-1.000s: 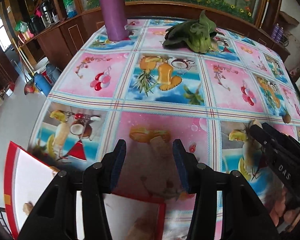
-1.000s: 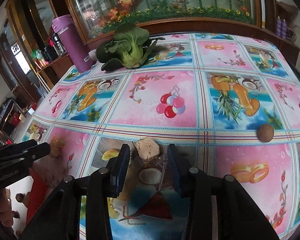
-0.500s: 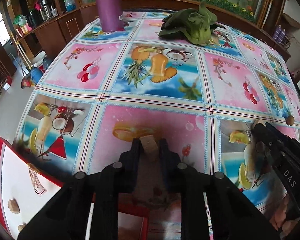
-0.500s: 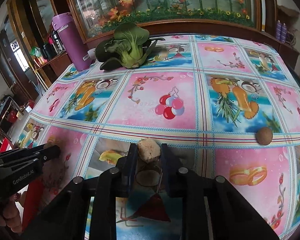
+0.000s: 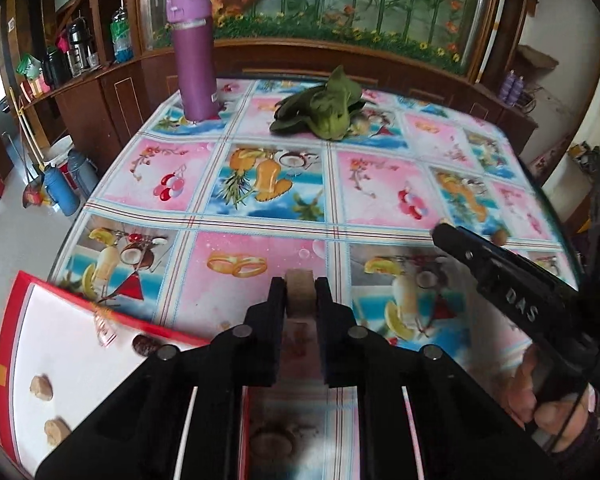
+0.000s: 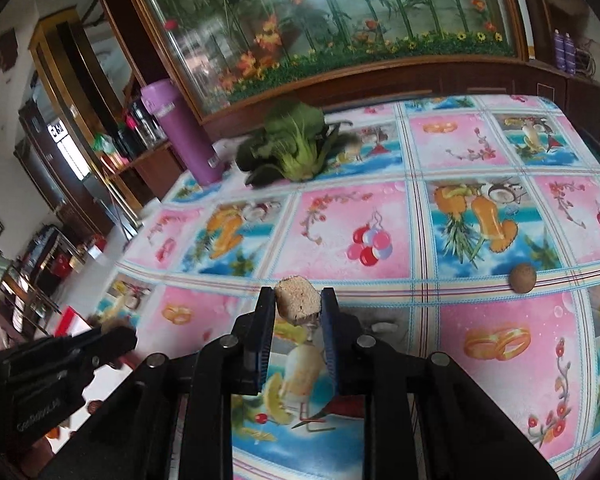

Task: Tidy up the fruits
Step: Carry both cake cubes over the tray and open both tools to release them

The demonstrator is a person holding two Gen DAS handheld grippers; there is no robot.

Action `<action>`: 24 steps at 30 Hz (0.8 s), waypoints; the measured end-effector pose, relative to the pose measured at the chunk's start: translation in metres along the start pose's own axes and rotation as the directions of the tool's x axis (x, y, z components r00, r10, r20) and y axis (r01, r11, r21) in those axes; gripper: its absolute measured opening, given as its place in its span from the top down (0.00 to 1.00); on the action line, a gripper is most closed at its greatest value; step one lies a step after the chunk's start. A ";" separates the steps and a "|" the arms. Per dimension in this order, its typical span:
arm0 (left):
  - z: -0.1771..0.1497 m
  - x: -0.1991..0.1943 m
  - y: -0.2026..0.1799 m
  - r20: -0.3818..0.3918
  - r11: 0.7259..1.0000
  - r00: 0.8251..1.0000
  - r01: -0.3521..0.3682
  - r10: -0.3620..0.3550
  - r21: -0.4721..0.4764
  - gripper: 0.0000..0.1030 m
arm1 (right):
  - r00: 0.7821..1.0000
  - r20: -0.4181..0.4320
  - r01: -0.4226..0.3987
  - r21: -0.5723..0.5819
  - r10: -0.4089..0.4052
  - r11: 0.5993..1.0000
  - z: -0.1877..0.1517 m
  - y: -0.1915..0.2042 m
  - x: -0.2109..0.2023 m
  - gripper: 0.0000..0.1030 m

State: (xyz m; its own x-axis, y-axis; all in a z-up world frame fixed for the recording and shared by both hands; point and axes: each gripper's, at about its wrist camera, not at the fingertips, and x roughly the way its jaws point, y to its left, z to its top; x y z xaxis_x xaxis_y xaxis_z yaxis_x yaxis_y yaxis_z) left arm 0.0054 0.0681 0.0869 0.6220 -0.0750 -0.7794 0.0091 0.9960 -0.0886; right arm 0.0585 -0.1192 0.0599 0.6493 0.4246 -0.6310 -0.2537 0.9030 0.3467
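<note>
Left gripper (image 5: 300, 294) clamping tan round fruit (image 5: 299, 293) above red-rimmed white tray (image 5: 66, 344); right gripper (image 6: 298, 304) gripping beige fruit chunk (image 6: 297, 299). Few pieces lying in tray; brown round fruit (image 6: 522, 277) waiting on tablecloth.

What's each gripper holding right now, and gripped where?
Left gripper pinches a tan chunk by its two sides. Right gripper clamps a beige chunk likewise, at the fingertips.
</note>
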 end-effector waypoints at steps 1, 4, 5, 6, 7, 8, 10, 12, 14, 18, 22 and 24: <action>-0.003 -0.009 0.002 0.015 1.000 1.000 0.004 -0.004 -0.002 0.84 | 1.000 0.013 -0.009 0.002 0.009 1.000 0.001 0.002 -0.003 0.79; -0.015 -0.038 0.012 0.051 1.000 0.999 0.016 -0.015 -0.009 0.84 | 0.997 0.056 -0.043 -0.005 0.043 0.999 -0.001 0.011 -0.017 0.79; -0.020 -0.047 0.015 0.064 1.000 0.998 0.012 -0.012 -0.010 0.84 | 0.996 0.062 -0.058 -0.007 0.058 0.998 -0.002 0.015 -0.020 0.79; -0.026 -0.055 0.017 0.074 1.000 0.997 0.011 -0.010 -0.009 0.84 | 0.995 0.066 -0.069 -0.010 0.069 0.998 -0.004 0.018 -0.022 0.79; -0.033 -0.065 0.021 0.087 1.000 0.996 0.008 -0.007 -0.007 0.84 | 0.994 0.069 -0.080 -0.017 0.081 0.997 -0.006 0.023 -0.025 0.79; -0.039 -0.072 0.025 0.098 1.000 0.995 0.004 -0.003 -0.006 0.84 | 0.994 0.068 -0.088 -0.026 0.090 0.996 -0.009 0.027 -0.027 0.79; -0.052 -0.084 0.032 0.117 1.000 0.993 -0.021 0.022 -0.007 0.84 | 0.993 0.065 -0.099 -0.049 0.102 0.994 -0.014 0.035 -0.030 0.79; -0.063 -0.093 0.040 0.124 0.999 0.991 -0.039 0.040 -0.012 0.84 | 0.992 0.059 -0.110 -0.082 0.115 0.991 -0.024 0.049 -0.035 0.79; -0.077 -0.103 0.051 0.134 0.998 0.989 -0.065 0.068 -0.023 0.84 | 0.988 0.053 -0.139 -0.091 0.144 0.986 -0.035 0.059 -0.040 0.79; -0.099 -0.112 0.069 0.133 0.993 0.985 -0.103 0.109 -0.050 0.84 | 0.978 0.046 -0.198 -0.094 0.203 0.976 -0.055 0.080 -0.050 0.79; -0.115 -0.117 0.089 0.139 0.984 0.975 -0.161 0.171 -0.077 0.84 | 0.963 0.002 -0.266 -0.114 0.268 0.957 -0.076 0.112 -0.052 0.79; -0.122 -0.117 0.103 0.136 0.978 0.972 -0.177 0.191 -0.111 0.84 | 0.959 -0.022 -0.284 -0.127 0.283 0.950 -0.084 0.128 -0.050 0.79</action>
State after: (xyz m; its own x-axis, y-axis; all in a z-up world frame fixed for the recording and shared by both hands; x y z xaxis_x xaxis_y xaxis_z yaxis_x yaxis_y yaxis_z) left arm -0.1621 0.1740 0.0932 0.7126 0.1239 -0.6905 -0.1876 0.9821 -0.0174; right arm -0.0662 -0.0194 0.0778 0.5347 0.6644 -0.5222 -0.5163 0.7460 0.4205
